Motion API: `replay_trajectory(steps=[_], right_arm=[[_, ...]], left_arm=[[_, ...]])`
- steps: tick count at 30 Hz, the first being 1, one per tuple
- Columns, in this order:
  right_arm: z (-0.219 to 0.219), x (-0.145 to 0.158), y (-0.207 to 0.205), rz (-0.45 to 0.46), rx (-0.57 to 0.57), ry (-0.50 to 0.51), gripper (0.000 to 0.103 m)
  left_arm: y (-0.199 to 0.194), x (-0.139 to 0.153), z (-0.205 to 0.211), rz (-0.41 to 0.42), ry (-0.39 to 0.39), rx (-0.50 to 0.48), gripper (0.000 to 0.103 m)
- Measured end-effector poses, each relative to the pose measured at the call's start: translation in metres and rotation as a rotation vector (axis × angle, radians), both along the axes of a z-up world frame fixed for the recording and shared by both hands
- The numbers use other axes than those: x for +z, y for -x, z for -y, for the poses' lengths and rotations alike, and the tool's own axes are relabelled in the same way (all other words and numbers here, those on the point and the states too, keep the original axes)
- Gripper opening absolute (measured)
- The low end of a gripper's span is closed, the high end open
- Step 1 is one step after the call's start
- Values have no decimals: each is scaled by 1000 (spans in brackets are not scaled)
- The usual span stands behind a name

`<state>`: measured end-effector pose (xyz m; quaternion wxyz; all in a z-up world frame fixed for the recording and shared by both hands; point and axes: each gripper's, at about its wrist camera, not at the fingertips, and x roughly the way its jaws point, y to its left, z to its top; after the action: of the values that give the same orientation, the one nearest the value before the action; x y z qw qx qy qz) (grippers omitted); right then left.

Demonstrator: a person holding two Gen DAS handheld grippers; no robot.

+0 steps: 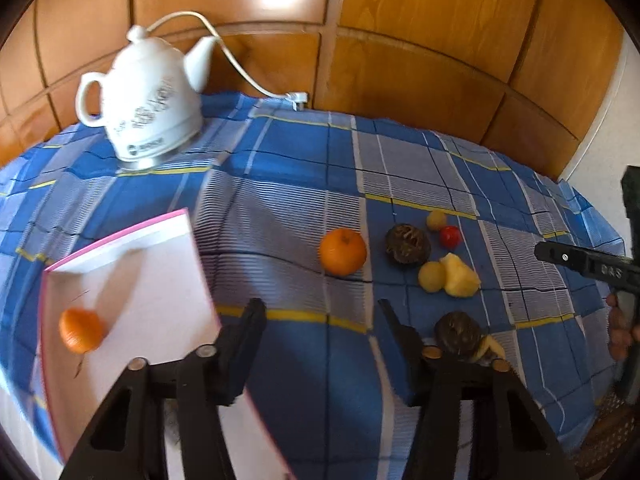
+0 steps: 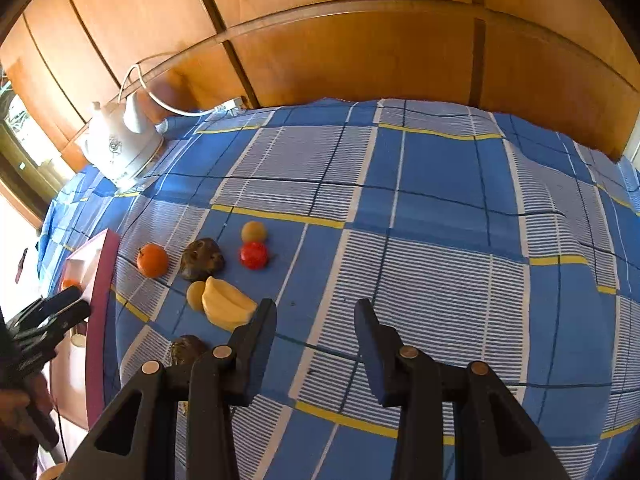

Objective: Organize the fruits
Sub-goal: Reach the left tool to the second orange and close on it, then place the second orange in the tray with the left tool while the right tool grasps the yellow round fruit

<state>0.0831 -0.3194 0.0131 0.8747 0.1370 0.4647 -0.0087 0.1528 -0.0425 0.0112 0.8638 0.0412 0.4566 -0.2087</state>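
The pink box (image 1: 132,280) holds one orange (image 1: 81,330) (both grippers spread, empty).

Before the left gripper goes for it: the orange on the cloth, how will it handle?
The orange looks round and smooth, so a sideways nudge would probably roll it, maybe into the dark brown fruit beside it. It sits alone on wrinkled tablecloth, which may slow a roll. Its skin looks glossy, so the pads could slip unless they close across its widest part.
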Motion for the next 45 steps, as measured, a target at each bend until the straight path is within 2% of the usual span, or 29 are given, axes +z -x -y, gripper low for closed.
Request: replay_trajectory(steps=[5,8,10,13,15,16,18,22,27,30,33,36,40,45], right_arm=[[-2,2,0,6,6,-25,41],[1,2,-1,7,-1,-43,41],[3,2,-1,7,-8,-51,41],[5,3,-2,12,-16,-63,41],[6,3,-2,15,-17,-66,41],[6,3,-3,15,-18,-63,41],[5,3,-3,13,-17,-54,41],[5,1,-3,9,-16,-46,41],[8,1,-2,10,-21,-56,41],[6,-1,-2,4,-11,-64,41],[1,-4,-4,-10,8,-61,40],[-5,-7,-4,-23,19,-55,39],[-16,-3,-10,-20,52,-69,38],[-38,1,-42,-24,100,-50,38]], left_arm=[[-24,-14,25,-37,-2,-15,49],[-37,-22,34,-52,0,-1,52],[-47,-28,40,-60,-3,14,58],[-59,-38,46,-77,-11,24,59],[-66,-44,52,-79,-27,29,56],[-68,-46,54,-80,-31,24,39],[-69,-50,55,-85,-27,23,40],[-49,-44,51,-64,5,16,39],[6,-28,43,20,32,-22,40],[43,-31,43,66,15,-62,40],[58,-51,44,3,8,-76,40],[67,-56,44,14,1,-77,40],[63,-59,39,-11,35,-67,40],[60,-62,40,-15,54,-58,40]])
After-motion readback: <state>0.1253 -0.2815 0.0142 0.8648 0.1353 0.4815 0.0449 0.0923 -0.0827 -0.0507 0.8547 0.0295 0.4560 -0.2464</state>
